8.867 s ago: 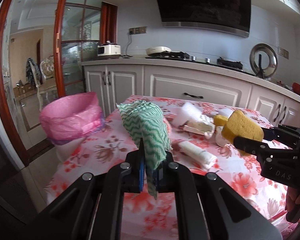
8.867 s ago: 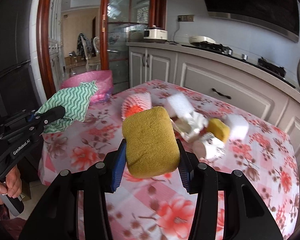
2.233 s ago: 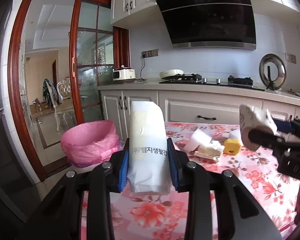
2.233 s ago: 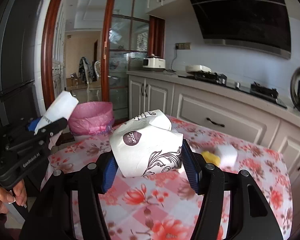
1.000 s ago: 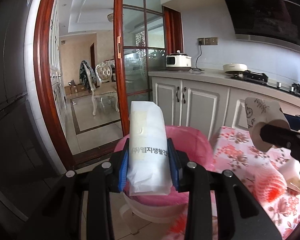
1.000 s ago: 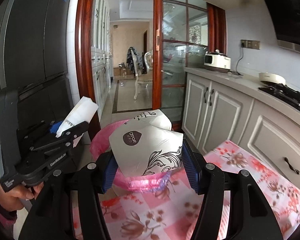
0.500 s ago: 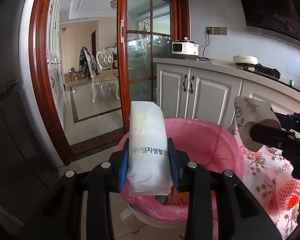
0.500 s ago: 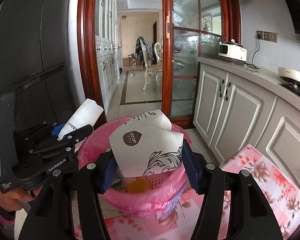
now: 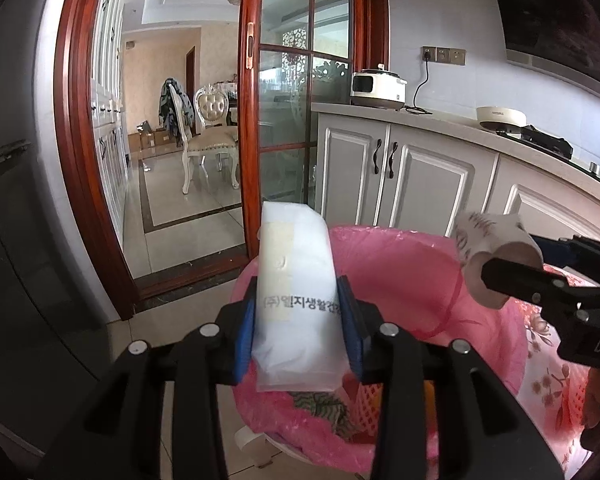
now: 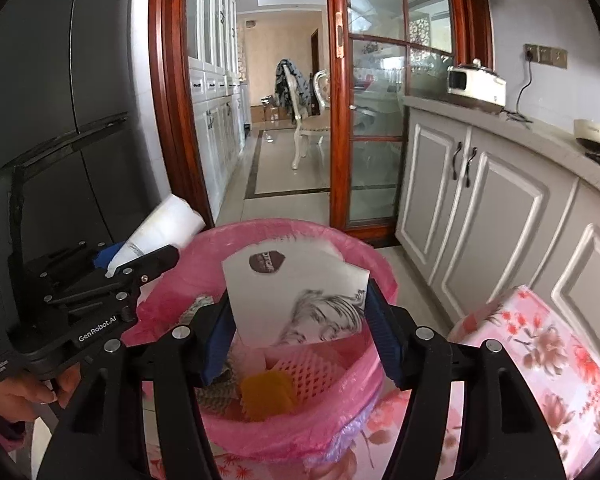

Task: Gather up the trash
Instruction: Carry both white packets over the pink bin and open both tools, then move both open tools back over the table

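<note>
Crumpled paper cup (image 10: pixel 296 300), glossy white packet (image 9: pixel 296 300), pink bin liner (image 10: pixel 364 256)

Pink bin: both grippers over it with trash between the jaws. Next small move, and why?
Probably just let both jaws finish opening, hands held where they are. The right gripper has the paper cup above the pink bin, jaws opening. The left gripper has the white packet over the near rim, jaws also opening. Both should drop onto the trash already inside.
</note>
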Demonstrator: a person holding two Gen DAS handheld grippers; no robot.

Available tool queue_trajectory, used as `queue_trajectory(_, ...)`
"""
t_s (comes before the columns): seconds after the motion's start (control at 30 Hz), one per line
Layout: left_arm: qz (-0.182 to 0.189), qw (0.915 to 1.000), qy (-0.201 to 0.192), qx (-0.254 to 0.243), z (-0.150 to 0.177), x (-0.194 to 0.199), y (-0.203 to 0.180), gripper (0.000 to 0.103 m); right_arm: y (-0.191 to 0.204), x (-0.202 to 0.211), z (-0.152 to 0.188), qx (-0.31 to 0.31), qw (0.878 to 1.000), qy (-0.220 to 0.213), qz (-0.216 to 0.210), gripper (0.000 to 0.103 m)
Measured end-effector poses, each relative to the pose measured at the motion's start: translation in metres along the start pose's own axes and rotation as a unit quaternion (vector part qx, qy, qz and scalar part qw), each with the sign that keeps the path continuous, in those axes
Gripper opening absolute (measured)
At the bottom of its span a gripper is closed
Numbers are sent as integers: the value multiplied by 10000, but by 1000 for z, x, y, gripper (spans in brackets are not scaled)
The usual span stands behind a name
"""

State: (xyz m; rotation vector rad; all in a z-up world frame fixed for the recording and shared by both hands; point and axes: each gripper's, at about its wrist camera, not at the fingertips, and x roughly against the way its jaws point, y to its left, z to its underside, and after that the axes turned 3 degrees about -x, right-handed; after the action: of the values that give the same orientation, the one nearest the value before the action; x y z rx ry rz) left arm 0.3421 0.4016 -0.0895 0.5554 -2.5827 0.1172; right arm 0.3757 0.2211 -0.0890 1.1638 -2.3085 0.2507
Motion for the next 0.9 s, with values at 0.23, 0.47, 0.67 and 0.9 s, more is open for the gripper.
queue_trajectory(0.23,14,10000,-55,-13,0,-4,-3,68,-12,2,7,-73,9999,33,112,67)
queue_trajectory(0.47,-40,9999,-104,-25,0,12,-8,72,-19,46,13,-195,9994,-113,269,68)
queue_trajectory(0.67,32,9996,-244,-104,-2,48,-26,78,-18,104,29,-324,9980,-248,488,70)
queue_trajectory(0.9,199,9983,-503,-207,5,116,-68,95,-20,194,66,-422,9936,-459,938,77)
